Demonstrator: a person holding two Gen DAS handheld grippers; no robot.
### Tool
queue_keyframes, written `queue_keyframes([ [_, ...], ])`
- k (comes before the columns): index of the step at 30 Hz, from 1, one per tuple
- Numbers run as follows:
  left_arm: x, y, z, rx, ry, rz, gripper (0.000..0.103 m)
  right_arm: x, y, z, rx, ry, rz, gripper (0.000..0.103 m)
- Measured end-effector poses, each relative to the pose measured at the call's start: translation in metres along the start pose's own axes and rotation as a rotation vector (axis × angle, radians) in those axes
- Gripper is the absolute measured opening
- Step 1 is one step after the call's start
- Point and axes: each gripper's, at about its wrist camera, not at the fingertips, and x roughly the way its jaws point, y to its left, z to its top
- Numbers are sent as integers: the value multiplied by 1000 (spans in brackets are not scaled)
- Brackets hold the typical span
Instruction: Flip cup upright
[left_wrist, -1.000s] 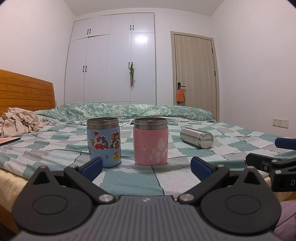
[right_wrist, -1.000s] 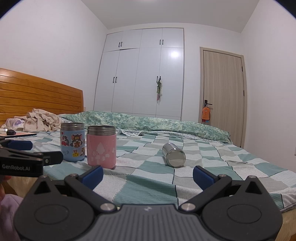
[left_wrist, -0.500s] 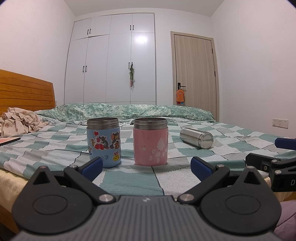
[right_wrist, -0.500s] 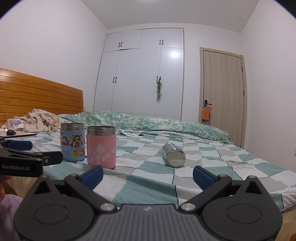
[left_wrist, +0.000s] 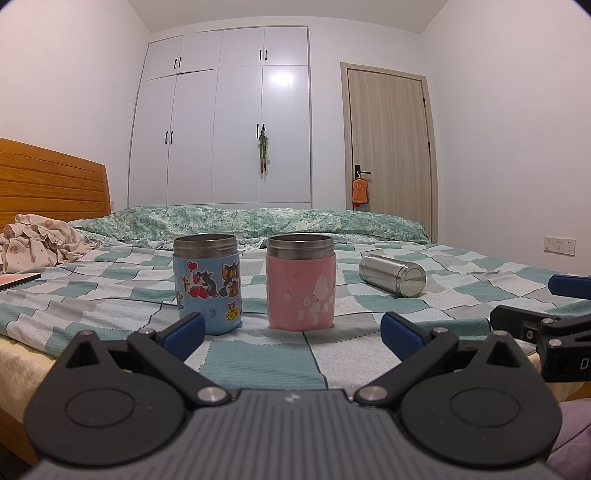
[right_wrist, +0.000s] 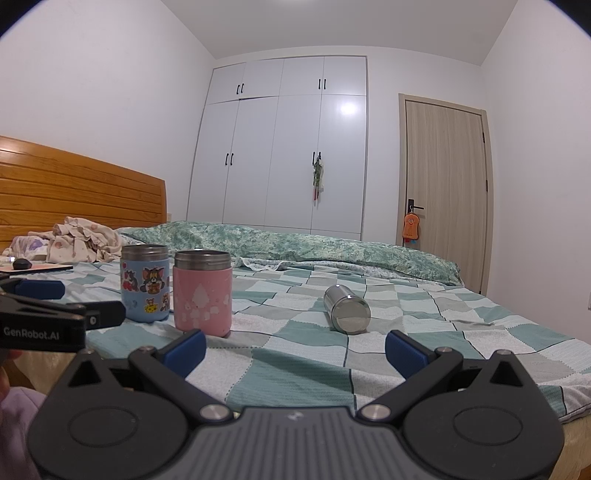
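Note:
A bare steel cup (left_wrist: 393, 275) lies on its side on the checked bedspread, right of two upright cups; it also shows in the right wrist view (right_wrist: 346, 309). A blue cartoon cup (left_wrist: 207, 284) and a pink cup (left_wrist: 301, 282) stand upright side by side, also seen in the right wrist view as the blue cup (right_wrist: 145, 283) and the pink cup (right_wrist: 202, 293). My left gripper (left_wrist: 291, 332) is open and empty, held at the bed's near edge before the two upright cups. My right gripper (right_wrist: 295, 349) is open and empty, short of the lying cup.
The checked bedspread (left_wrist: 110, 295) covers the bed. Crumpled clothes (left_wrist: 33, 243) and a flat book (left_wrist: 18, 280) lie at the left by the wooden headboard (right_wrist: 74, 195). A rolled green quilt (left_wrist: 258, 221) lies along the far side. Wardrobe and door stand behind.

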Motion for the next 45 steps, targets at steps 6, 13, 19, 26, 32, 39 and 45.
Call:
queue_keyframes([
  [6,0,0,0,0,0,0,103,0,0,0,0,0,0,103],
  [13,0,0,0,-1,-1,0,103,0,0,0,0,0,0,103],
  [19,0,0,1,4,3,1,103,2,1,-1,-4,4,-2,103],
  [26,11,-12,17,12,29,-97,103,7,-11,11,36,37,27,103],
  [32,37,-45,39,93,22,-177,103,24,-43,32,22,87,22,103],
  [39,88,-80,61,134,34,-268,103,49,-87,50,19,127,-42,103],
  [45,136,-109,75,153,77,-340,103,75,-127,63,21,154,-93,103],
])
